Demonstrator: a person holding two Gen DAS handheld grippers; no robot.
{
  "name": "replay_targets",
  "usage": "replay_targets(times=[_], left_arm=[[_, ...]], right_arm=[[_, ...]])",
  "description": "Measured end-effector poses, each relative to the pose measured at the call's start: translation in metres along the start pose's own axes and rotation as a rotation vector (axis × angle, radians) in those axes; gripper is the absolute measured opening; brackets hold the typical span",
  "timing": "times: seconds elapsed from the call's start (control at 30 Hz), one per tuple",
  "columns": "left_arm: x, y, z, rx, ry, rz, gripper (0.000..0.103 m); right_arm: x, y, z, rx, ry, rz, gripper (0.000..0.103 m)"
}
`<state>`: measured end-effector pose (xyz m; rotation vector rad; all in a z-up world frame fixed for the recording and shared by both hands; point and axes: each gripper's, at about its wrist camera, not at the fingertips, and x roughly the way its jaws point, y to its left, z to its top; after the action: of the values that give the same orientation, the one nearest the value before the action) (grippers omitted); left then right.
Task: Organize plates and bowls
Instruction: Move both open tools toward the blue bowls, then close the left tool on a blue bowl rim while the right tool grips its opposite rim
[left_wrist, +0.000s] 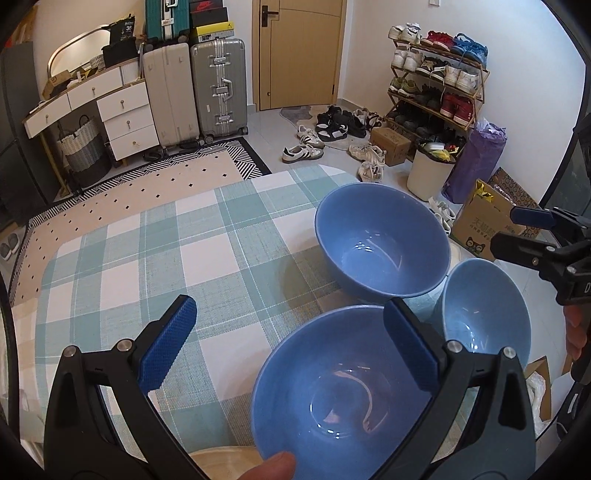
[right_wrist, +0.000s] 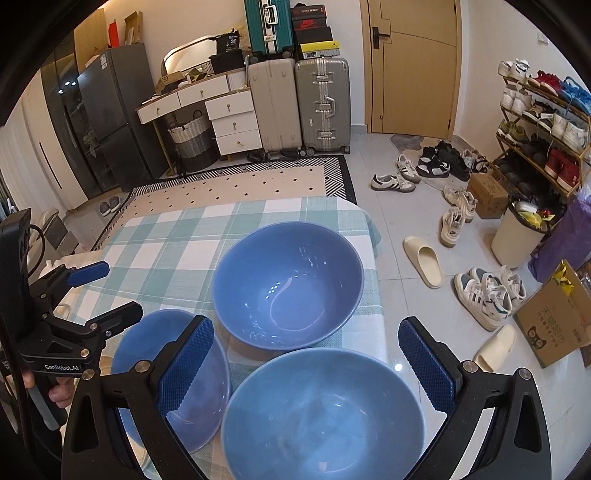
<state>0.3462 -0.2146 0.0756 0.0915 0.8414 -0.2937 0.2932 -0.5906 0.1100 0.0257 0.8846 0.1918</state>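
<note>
Three blue bowls stand upright and empty on a green-and-white checked tablecloth (left_wrist: 207, 236). In the left wrist view the far bowl (left_wrist: 382, 240) is at centre right, a near bowl (left_wrist: 343, 395) lies under my open left gripper (left_wrist: 291, 343), and a third bowl (left_wrist: 484, 314) is at the right. My right gripper (left_wrist: 517, 229) shows at the right edge, open. In the right wrist view the far bowl (right_wrist: 288, 284), the near bowl (right_wrist: 321, 413) and the left bowl (right_wrist: 173, 376) show; my open right gripper (right_wrist: 306, 365) hovers over the near bowl. The left gripper (right_wrist: 107, 291) is at the left, open.
A wooden plate edge (left_wrist: 225, 461) shows at the bottom. The table's right edge (right_wrist: 373, 251) drops to a tiled floor with shoes (right_wrist: 487, 291), a cardboard box (right_wrist: 554, 325) and a bin (right_wrist: 517, 229). Suitcases (right_wrist: 299, 103) and a shoe rack (right_wrist: 543, 133) stand behind.
</note>
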Motion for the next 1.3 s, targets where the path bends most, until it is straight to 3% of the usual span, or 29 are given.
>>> replay_targets(times=[0.9, 1.2, 1.3], left_arm=[[0.087, 0.000, 0.035, -0.052, 0.101, -0.022, 0.100], [0.113, -0.005, 0.036, -0.053, 0.150, -0.065, 0.089], [0.119, -0.008, 0.036, -0.039, 0.160, -0.071, 0.087]], right_arm=[[0.068, -0.034, 0.018, 0.084, 0.088, 0.024, 0.101], [0.095, -0.044, 0.016, 0.111, 0.144, 0.045, 0.080], [0.104, -0.047, 0.016, 0.119, 0.155, 0.048, 0.078]])
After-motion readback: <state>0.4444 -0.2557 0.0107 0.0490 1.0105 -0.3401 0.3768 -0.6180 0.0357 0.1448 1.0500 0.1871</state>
